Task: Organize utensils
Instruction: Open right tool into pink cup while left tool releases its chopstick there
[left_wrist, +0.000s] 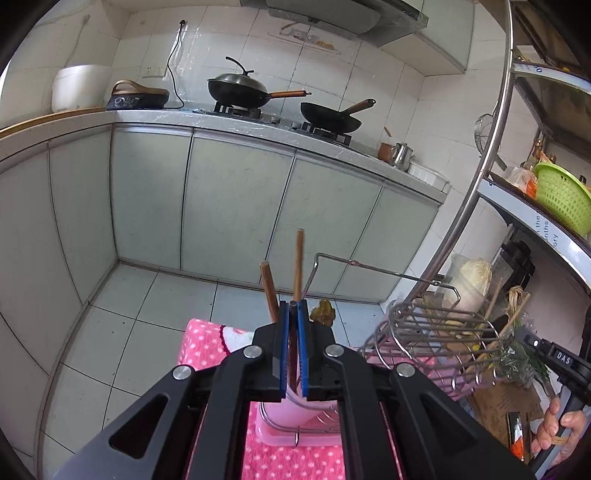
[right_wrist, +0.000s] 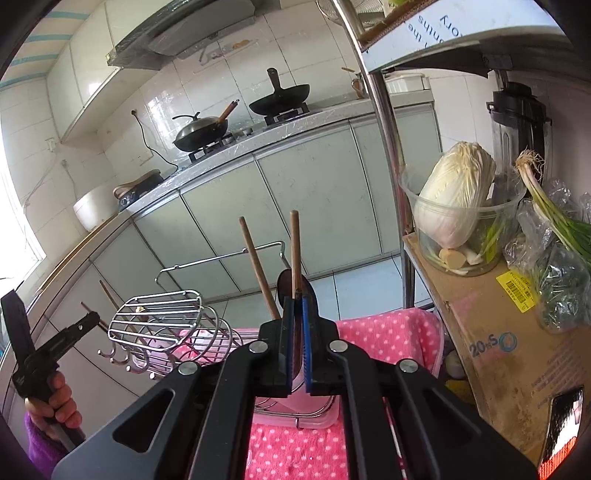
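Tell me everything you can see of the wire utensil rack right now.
The wire utensil rack is shiny bare metal, looking like steel: a rounded basket of curved wires topped by a flat grid, a row of small hooks along its lower edge, and a bent rod frame rising behind. It lies tipped on its side on the pink dotted cloth. Neither gripper touches it. What lies inside is unclear.

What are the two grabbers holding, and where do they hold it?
Each is shut on a wooden utensil: the left gripper pinches a wooden stick partway along; the right gripper pinches a wooden spoon by its handle.
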